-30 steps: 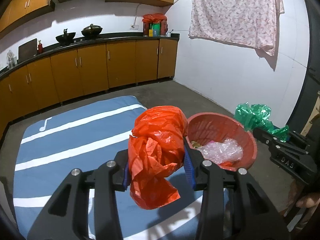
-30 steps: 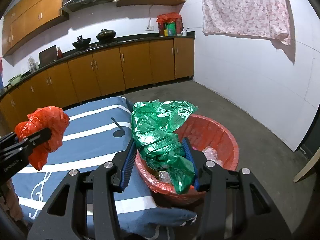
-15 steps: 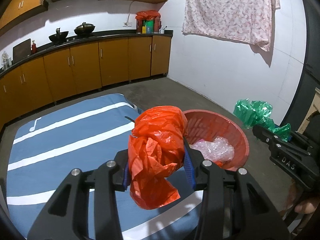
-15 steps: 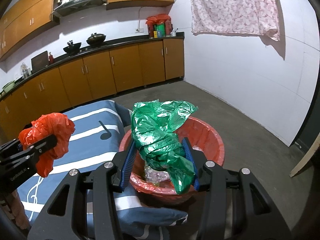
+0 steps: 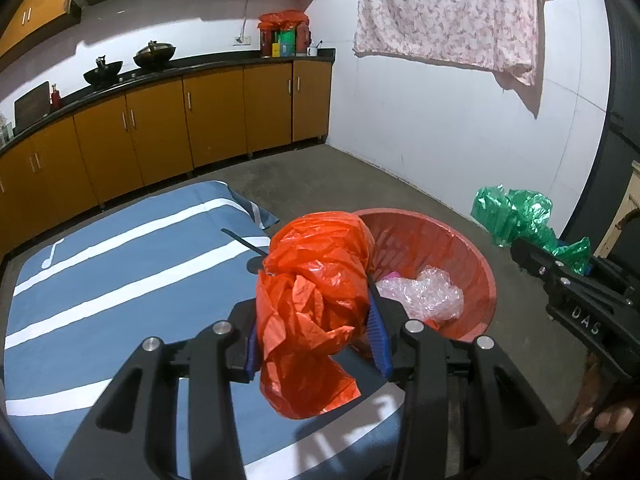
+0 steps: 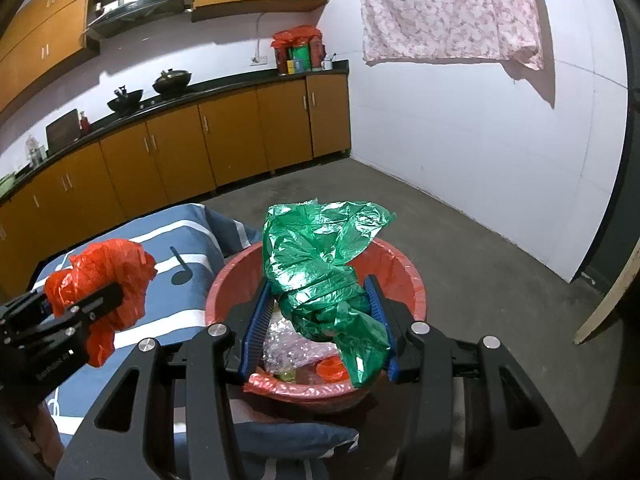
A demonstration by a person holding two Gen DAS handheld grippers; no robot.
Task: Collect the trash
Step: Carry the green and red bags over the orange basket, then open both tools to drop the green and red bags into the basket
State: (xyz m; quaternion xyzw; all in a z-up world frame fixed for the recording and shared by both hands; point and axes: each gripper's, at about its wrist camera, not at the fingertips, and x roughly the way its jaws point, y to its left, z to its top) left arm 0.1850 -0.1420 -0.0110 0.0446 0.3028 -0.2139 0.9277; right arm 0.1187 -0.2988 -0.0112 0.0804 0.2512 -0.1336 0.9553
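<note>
- the left gripper, low in the centre of the left wrist view, was clenched on a crumpled orange plastic bag, its blue pads pressing both sides of the wad.
- the right gripper, low in the centre of the right wrist view, was clamped on a crumpled green plastic bag in the same way.
- the orange bag sat just left of a round red plastic basin; the green bag hung over the basin's opening in the right wrist view.
- each bag was shiny, creased and bunched into a knot, with a loose tail drooping below the pads.
- inside the basin lay a clear crinkled plastic wrap and some small scraps too blurred to tell apart.
- the basin stood on a grey concrete floor, touching the edge of a blue mattress with white stripes and music notes at the lower left.
- brown wooden cabinets under a black counter ran along the upper left, with two dark woks on top.
- a pink floral cloth hung on the white wall at the upper right.
</note>
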